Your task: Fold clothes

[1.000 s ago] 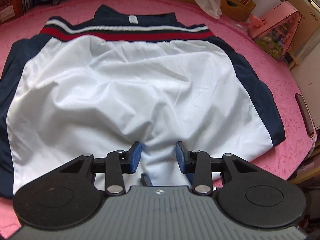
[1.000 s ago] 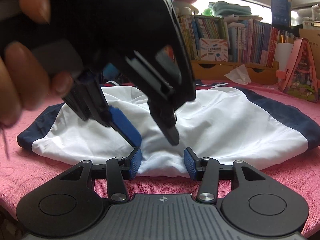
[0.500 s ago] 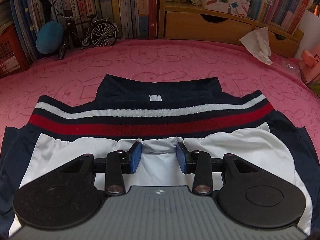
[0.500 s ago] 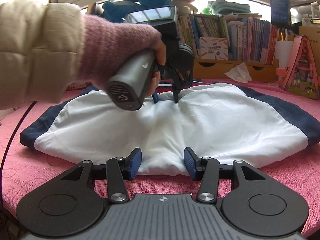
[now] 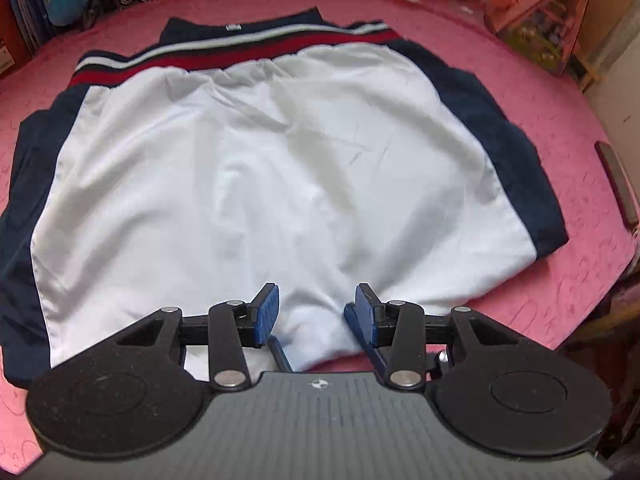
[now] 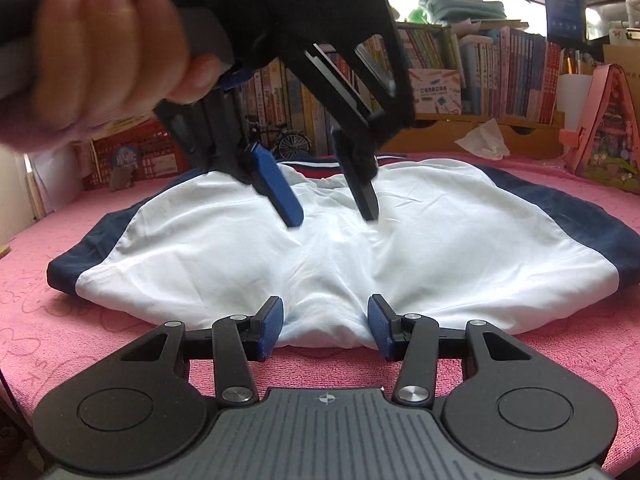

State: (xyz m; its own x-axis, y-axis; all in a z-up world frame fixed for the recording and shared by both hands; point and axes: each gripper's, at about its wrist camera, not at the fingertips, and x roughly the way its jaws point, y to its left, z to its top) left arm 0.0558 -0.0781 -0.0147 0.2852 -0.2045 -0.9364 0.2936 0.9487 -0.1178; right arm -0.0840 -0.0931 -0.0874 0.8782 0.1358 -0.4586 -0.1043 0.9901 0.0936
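We see the jacket lying flat on the pink cloth, white lining up and its red-striped collar at the far side. Our left gripper hangs tilted just above the lining, its 2 jaws opening with nothing between them. Our right gripper sits at the near hem, its fingers partly apart with a white fold bulging between them; we cannot tell whether they press it.

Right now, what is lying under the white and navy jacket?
The jacket lies spread on a pink cloth, which shows all around it. What the cloth covers cannot be seen, and anything beneath the jacket's middle is hidden by the fabric.
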